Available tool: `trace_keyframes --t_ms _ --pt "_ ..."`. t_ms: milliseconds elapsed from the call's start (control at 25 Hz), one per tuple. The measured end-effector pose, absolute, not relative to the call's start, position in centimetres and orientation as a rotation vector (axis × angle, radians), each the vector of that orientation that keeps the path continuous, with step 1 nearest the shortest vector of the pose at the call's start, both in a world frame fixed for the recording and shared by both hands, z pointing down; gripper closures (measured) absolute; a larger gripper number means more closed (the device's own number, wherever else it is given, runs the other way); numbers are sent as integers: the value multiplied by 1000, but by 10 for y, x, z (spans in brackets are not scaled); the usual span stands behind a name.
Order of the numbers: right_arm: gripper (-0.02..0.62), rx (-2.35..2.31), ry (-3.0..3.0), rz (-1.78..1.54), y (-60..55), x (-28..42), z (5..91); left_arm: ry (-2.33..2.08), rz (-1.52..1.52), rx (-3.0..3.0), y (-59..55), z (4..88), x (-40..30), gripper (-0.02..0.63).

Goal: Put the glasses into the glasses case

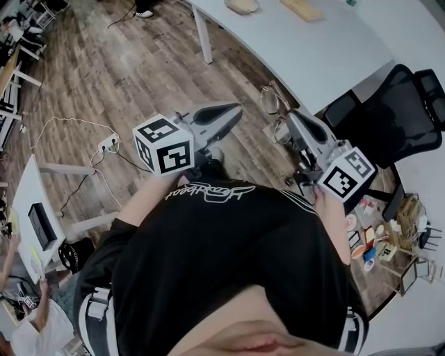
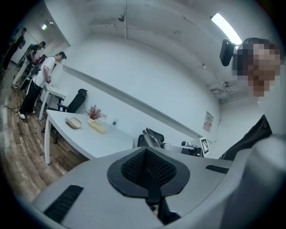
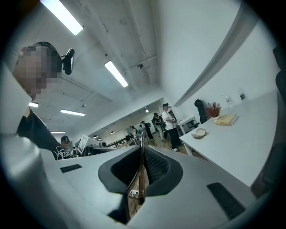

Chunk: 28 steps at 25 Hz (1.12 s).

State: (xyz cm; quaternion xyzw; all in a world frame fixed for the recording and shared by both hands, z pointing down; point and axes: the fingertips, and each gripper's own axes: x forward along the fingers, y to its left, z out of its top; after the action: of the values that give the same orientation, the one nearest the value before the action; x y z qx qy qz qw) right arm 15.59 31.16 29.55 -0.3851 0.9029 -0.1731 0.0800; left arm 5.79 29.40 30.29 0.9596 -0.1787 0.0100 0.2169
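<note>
Script lettering on black shirt [image 1: 229,257] unreadable, wall notice [image 2: 208,120] too small

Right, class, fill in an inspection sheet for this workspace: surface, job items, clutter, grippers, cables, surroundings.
Surface: white table, ahead of both grippers.
Job's things: glasses held in the air; beige glasses case on the table's far end.
Clutter: yellowish block beside the case.
Grippers: left gripper shut, empty; right gripper shut on the glasses.
Cables: power strip and leads on the wood floor.
Surroundings: black chair, people standing beyond the table.
</note>
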Motion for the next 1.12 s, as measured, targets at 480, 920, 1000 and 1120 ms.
trace_keyframes --t_ms 480,920,1000,1120 --pt "574 -1144 2694 -581 210 122 296 -487 25 2640 191 299 27 600" --pt "574 -1162 2711 -584 105 69 283 -492 -12 2635 84 288 -31 600" --pt "574 -1156 2721 -581 88 56 282 -503 -25 2633 67 288 -43 600" --pt "574 -1134 2745 -573 63 39 281 -523 -40 2627 44 290 -58 600"
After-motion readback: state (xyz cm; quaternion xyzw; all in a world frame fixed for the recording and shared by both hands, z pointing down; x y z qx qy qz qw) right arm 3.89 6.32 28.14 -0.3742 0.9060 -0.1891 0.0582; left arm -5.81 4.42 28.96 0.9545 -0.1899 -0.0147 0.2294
